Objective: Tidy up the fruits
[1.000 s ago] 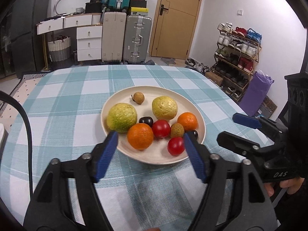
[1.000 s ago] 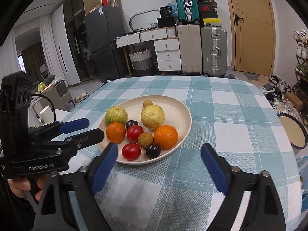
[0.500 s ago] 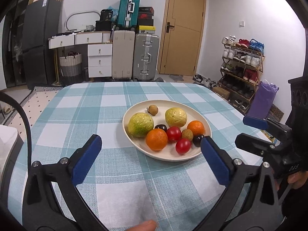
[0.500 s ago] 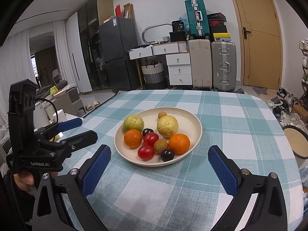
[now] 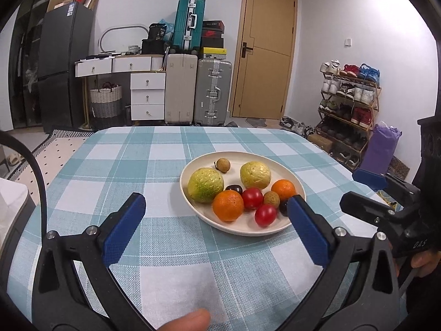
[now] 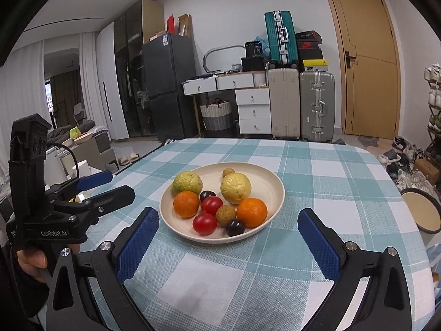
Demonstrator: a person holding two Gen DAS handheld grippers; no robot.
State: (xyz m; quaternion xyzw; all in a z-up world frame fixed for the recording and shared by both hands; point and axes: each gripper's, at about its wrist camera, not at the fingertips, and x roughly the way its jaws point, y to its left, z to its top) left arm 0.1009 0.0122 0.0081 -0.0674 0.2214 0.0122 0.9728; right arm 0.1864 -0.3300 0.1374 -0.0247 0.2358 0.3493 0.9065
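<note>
Hovering wide open and empty over a checked desk (image 5: 115, 165): left tool (image 5: 215, 226) and right tool (image 6: 228, 237), both short of a cream plate (image 6: 271, 184), jaws just opened to full spread with nothing between the blue pads. Heaped on the plate: green guava (image 6: 187, 183) at the far left, yellow guava (image 6: 235, 187) at the far right, longan (image 6: 228, 172) behind, near the far rim. Nearer the plate's front rim: two oranges (image 6: 186, 204) (image 6: 251, 211), two tomatoes (image 6: 212, 205) (image 6: 204, 223), lychee (image 6: 225, 214), two dark plums (image 6: 207, 194) (image 6: 235, 226). Held to the plate's left in the right view, the left tool; to the plate's right in the left view, the right tool. Beyond the plate, suitcases (image 5: 212, 91) and door (image 5: 264, 52).
</note>
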